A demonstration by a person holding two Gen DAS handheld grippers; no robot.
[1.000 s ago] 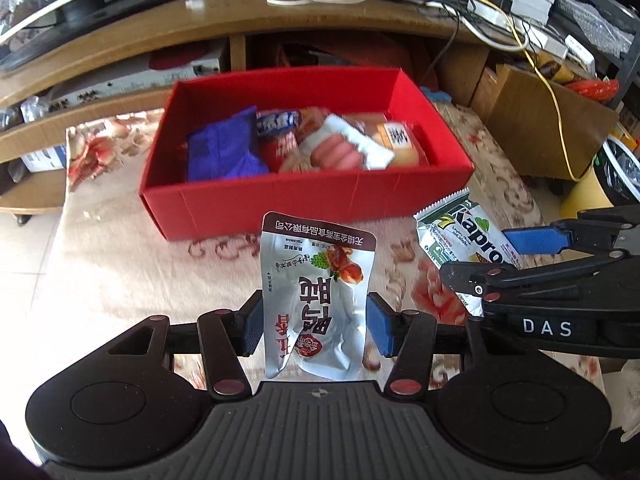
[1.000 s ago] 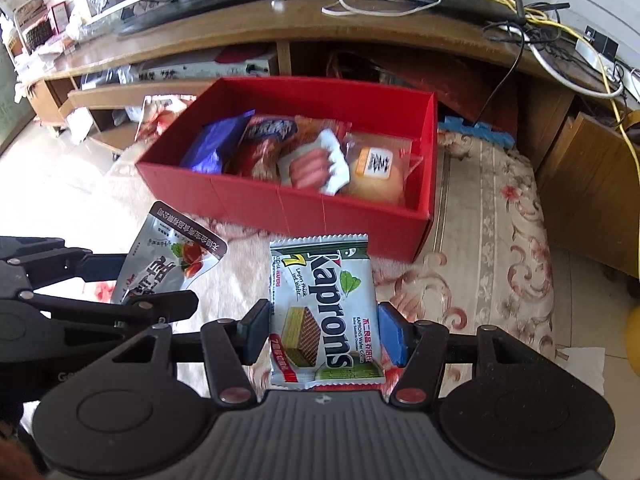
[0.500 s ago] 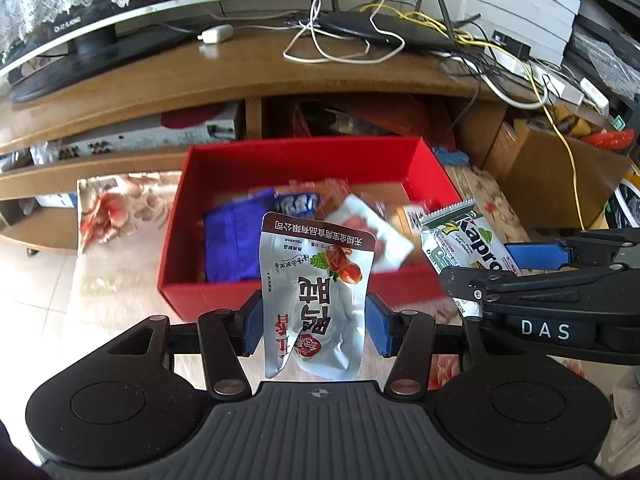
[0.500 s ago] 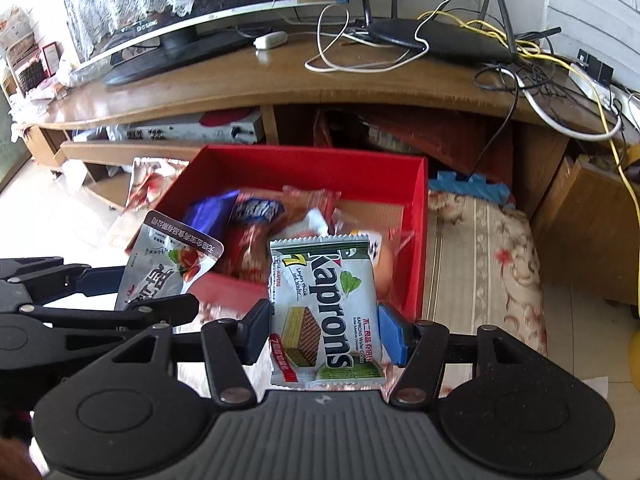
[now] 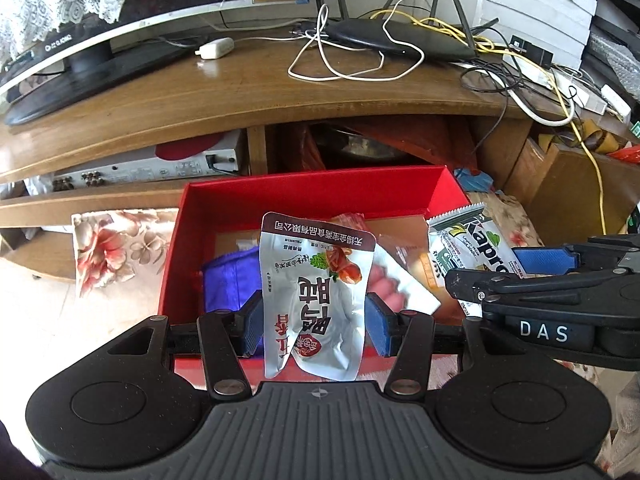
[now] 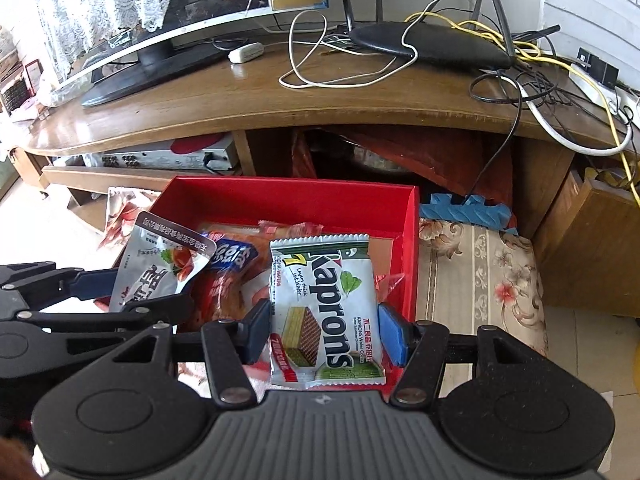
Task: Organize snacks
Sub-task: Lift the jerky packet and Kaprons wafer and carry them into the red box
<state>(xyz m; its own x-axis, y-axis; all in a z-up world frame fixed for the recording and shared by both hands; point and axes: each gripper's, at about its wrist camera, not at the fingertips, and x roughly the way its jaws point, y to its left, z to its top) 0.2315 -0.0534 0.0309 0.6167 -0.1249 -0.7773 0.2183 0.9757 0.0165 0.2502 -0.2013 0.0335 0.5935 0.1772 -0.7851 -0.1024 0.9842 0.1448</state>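
Holding a silver pouch in left tongs, wafer pack in right tongs, both clamped edgewise, hanging over red box just ahead, probably for dropping in.

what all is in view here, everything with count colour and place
red box: 1, red, on the floral cloth below the desk
silver pouch: 1, silver, held over the box
Kaprons wafer pack: 1, white and green, held over the box
purple packet: 1, purple, in the box at its left
floral cloth: 1, beige, under the box
wooden desk: 1, brown, behind
router: 1, black, on the desk
left gripper: 1, black, shut on silver pouch
right gripper: 1, black, shut on Kaprons wafer pack
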